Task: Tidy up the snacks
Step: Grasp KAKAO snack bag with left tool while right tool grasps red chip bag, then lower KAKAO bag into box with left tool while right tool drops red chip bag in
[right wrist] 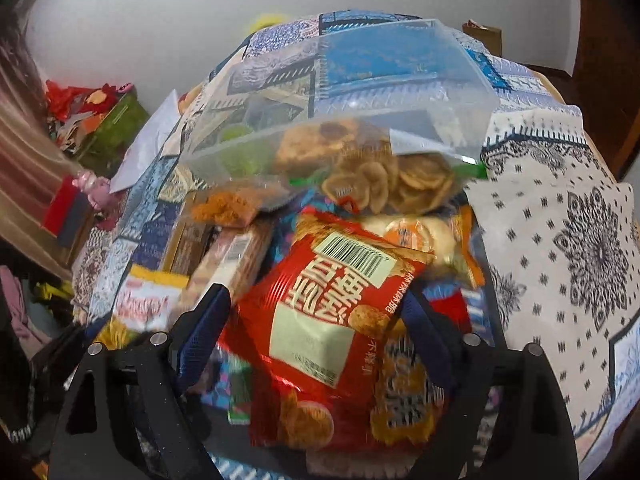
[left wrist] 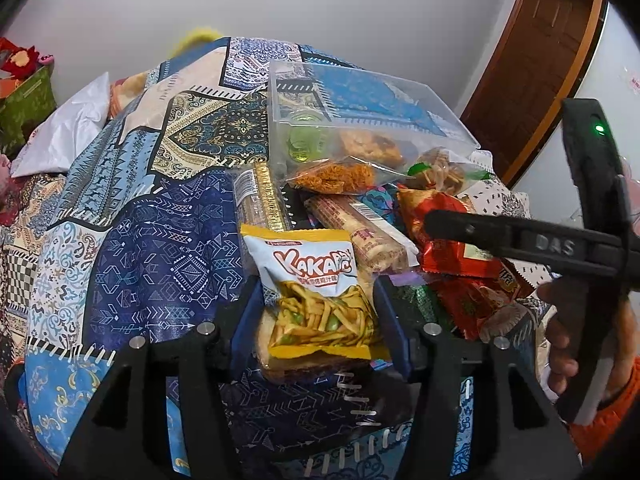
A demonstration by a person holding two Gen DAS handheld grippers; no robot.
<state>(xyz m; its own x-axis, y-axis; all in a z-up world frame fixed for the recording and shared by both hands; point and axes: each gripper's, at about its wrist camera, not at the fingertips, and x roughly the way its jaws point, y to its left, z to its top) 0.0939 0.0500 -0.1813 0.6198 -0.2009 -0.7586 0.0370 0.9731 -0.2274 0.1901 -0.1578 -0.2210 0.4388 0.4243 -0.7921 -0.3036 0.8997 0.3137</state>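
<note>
Left gripper [left wrist: 318, 312] clamped on yellow Kakapo packet [left wrist: 316, 300]; right gripper [right wrist: 316, 320] around red packet [right wrist: 320, 312].

Red snack bag [right wrist: 332, 320] is shiny crinkly foil, the clear bin [left wrist: 360, 120] is smooth see-through plastic, the patchwork cloth [left wrist: 160, 220] looks slick and glossy, tools are matte black plastic.
</note>
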